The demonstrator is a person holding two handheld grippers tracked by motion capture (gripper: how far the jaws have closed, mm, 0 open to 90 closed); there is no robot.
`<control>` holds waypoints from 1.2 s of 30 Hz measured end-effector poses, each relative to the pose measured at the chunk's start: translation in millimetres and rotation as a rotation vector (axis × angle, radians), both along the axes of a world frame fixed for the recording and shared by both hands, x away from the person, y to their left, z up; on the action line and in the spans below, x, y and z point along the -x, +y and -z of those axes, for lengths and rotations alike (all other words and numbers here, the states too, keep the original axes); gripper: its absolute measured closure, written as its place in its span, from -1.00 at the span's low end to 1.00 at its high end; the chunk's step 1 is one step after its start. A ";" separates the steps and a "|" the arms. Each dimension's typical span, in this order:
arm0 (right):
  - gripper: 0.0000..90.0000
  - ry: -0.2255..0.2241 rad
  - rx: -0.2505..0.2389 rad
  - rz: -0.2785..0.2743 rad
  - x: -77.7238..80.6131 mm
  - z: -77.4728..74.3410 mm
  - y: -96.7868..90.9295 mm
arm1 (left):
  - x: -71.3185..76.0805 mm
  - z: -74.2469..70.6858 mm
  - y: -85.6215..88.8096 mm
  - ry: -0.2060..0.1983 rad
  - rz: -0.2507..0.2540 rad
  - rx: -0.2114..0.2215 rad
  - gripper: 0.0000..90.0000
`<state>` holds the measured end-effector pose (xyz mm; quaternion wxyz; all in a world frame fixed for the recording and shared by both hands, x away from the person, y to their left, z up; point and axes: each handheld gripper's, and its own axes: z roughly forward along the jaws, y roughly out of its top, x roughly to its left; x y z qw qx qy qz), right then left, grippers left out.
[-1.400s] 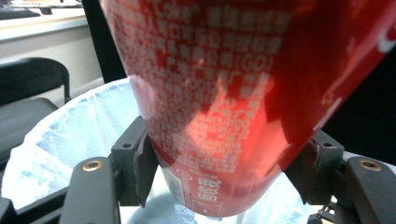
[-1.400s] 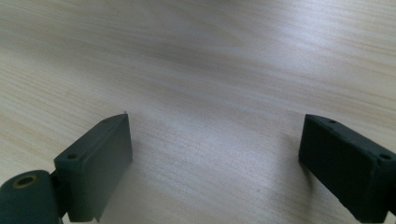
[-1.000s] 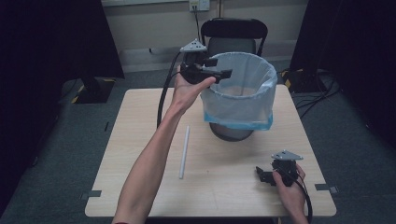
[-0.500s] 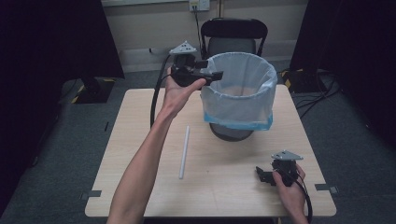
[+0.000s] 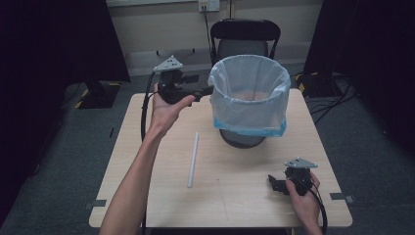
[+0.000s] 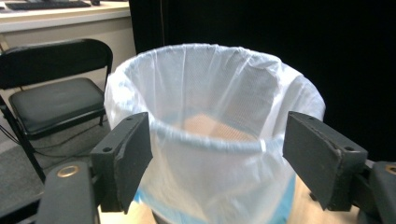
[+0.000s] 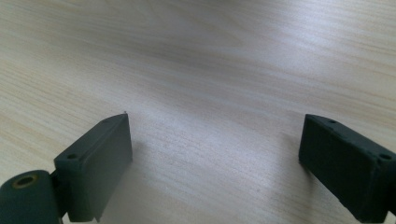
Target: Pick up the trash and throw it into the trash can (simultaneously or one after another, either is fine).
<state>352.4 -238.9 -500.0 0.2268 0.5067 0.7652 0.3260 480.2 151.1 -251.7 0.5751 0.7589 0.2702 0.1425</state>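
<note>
At the 9 o'clock side of the lined bin (image 5: pixel 250 98), left tongs (image 5: pixel 208 90) apart, just narrowing, empty; bin base hidden. Right tongs (image 5: pixel 272 182) apart on the worktop (image 5: pixel 161 196).

No legible text in any view.
Bin liner (image 5: pixel 249 98), table (image 5: pixel 161 196), grippers and the wall carry no readable labels, brands, numbers or signs; the wall socket is too small to read.

Two grippers: the left gripper (image 5: pixel 208 90) and the right gripper (image 5: pixel 272 182). One bin (image 5: pixel 243 138), wearing one white liner bag (image 5: pixel 249 98), stands just ahead of the left gripper's tips. One white tube (image 5: pixel 193 159) lies between the two grippers. One table (image 5: pixel 225 205) carries them. One black chair (image 5: pixel 244 36) stands beyond the bin.
</note>
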 end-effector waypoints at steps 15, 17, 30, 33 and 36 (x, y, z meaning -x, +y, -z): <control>-0.80 0.000 0.000 0.000 0.0 0.0 0.0 | 38.3 22.4 47.8 -0.021 -0.098 -0.056 -0.40; -0.80 -0.001 0.000 0.000 0.0 0.1 0.0 | 44.0 28.4 52.8 -0.016 -0.108 -0.062 -0.40; -0.80 -0.001 0.000 0.000 0.0 0.1 0.0 | 70.8 86.3 65.2 0.100 -0.084 -0.101 -0.42; -0.80 0.000 0.000 0.000 0.0 0.0 0.0 | 79.6 100.7 66.1 0.105 -0.087 -0.128 -0.41; -0.80 0.000 0.000 0.000 0.0 0.0 0.0 | 86.5 116.1 66.1 0.146 -0.118 -0.152 -0.33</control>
